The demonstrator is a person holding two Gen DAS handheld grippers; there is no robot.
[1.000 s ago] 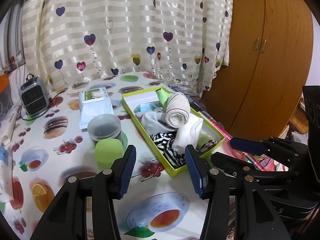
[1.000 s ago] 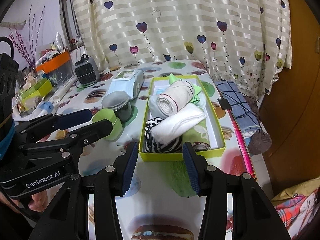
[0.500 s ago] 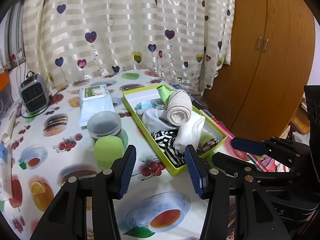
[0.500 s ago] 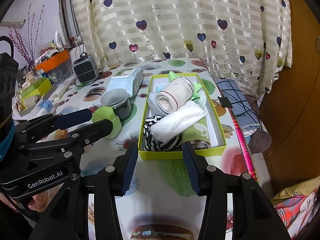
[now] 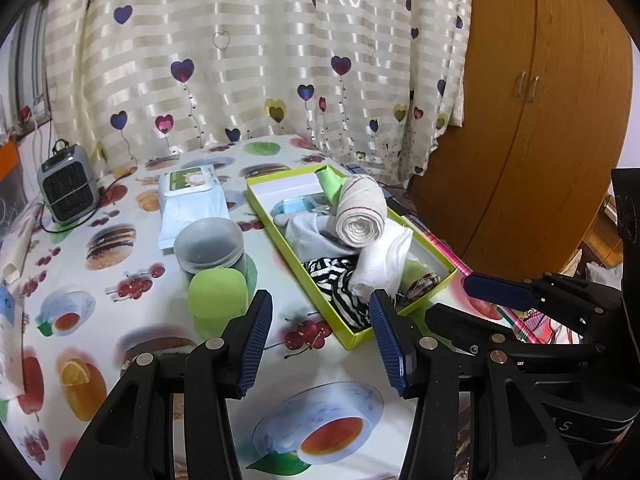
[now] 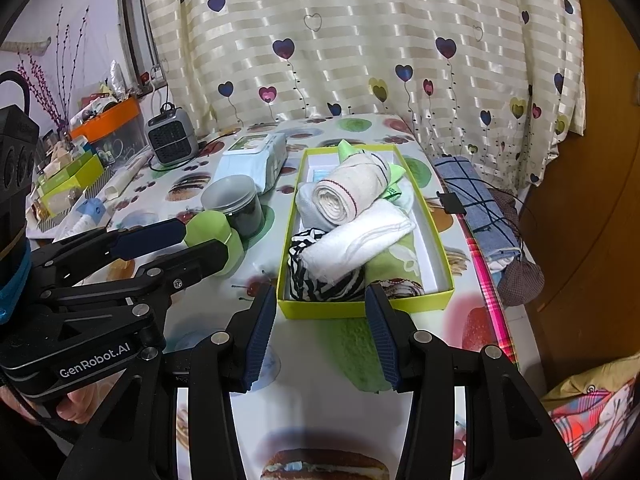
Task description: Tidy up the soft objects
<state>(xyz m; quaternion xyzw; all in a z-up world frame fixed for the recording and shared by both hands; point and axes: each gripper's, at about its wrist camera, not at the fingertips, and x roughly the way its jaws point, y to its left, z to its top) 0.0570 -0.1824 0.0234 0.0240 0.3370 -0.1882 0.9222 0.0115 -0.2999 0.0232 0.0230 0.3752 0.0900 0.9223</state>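
A lime-green box (image 5: 434, 282) (image 6: 360, 310) lies on the fruit-print table, filled with soft items. A beige rolled cloth (image 5: 362, 218) (image 6: 348, 192) rests on top, a white folded cloth (image 5: 380, 266) (image 6: 356, 240) leans below it, and a black-and-white striped cloth (image 5: 340, 292) (image 6: 320, 284) sits at the near end. My left gripper (image 5: 322, 344) is open and empty, just short of the box's near corner. My right gripper (image 6: 320, 340) is open and empty, in front of the box's near end.
A green cup (image 5: 216, 300) and a lidded dark jar (image 5: 210, 246) stand left of the box. A wipes pack (image 5: 192, 200) and a small grey heater (image 5: 68, 190) lie farther back. A wooden wardrobe (image 5: 540, 120) stands at the right. Folded cloths (image 6: 476, 200) lie off the table's right edge.
Both grippers have drawn back slightly from the box; the box contents are unchanged and both grippers stay open.
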